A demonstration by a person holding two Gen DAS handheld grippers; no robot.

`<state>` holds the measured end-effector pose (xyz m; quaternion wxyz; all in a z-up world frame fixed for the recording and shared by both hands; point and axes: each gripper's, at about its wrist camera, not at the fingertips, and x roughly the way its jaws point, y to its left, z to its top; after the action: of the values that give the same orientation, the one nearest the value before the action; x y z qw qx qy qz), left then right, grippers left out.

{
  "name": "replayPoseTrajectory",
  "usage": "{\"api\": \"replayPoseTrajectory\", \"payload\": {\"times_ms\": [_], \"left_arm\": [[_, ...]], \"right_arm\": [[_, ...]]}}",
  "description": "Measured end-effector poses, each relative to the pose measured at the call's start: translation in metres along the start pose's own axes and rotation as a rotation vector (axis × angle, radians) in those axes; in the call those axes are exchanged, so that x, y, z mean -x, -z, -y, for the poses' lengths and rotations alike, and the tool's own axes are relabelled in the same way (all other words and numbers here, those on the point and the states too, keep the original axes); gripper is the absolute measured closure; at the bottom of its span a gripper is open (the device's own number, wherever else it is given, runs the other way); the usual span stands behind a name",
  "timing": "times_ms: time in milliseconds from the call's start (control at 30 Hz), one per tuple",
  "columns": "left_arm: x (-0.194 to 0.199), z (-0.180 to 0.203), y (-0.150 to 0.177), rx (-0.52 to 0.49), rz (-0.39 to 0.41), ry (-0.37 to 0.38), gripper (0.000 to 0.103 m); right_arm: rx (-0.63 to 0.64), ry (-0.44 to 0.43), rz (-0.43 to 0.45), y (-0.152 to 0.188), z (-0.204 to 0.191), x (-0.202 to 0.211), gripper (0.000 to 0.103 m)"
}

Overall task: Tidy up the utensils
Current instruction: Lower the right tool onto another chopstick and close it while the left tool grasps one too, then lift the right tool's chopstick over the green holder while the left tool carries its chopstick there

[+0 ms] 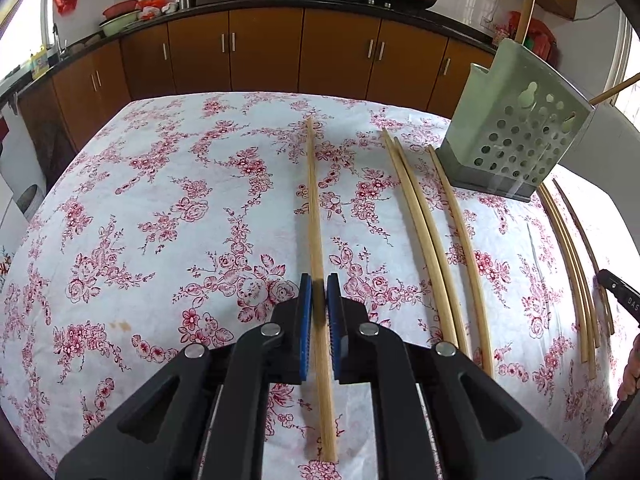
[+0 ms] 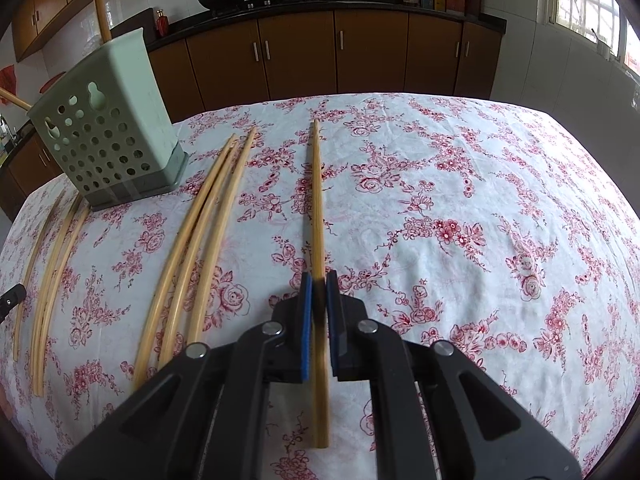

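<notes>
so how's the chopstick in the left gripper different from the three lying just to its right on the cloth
The gripped chopstick is clamped between the blue pads of the left gripper; the three loose chopsticks lie free on the tablecloth, touched by nothing. It stands alone, while they form a group, two pressed together and one slightly apart. They lie nearer the green holder. All are plain wooden sticks pointing the same way.

Pale bamboo chopsticks [image 1: 424, 240] lying lengthwise on floral tablecloth [image 1: 160, 220], beside upright green perforated holder [image 1: 516, 140]
</notes>
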<state>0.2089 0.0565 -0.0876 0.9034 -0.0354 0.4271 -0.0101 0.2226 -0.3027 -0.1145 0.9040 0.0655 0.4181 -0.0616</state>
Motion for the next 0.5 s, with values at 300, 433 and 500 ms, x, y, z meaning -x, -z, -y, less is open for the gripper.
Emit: {"api": "replayPoseTrajectory", "payload": {"times_ms": [300,433,500], "left_arm": [[0.014,0.002,0.017,-0.028,-0.004,-0.013,0.094],[0.020,0.002,0.023,-0.030,-0.005,-0.009,0.094],[0.022,0.002,0.025,-0.029,-0.005,-0.008,0.094]], "right_arm": [[0.015,-0.005,-0.003,0.015,-0.001,0.013,0.094],[0.019,-0.006,-0.004,0.022,-0.001,0.018,0.094],[0.020,-0.006,-0.004,0.025,-0.002,0.021,0.094]]}}
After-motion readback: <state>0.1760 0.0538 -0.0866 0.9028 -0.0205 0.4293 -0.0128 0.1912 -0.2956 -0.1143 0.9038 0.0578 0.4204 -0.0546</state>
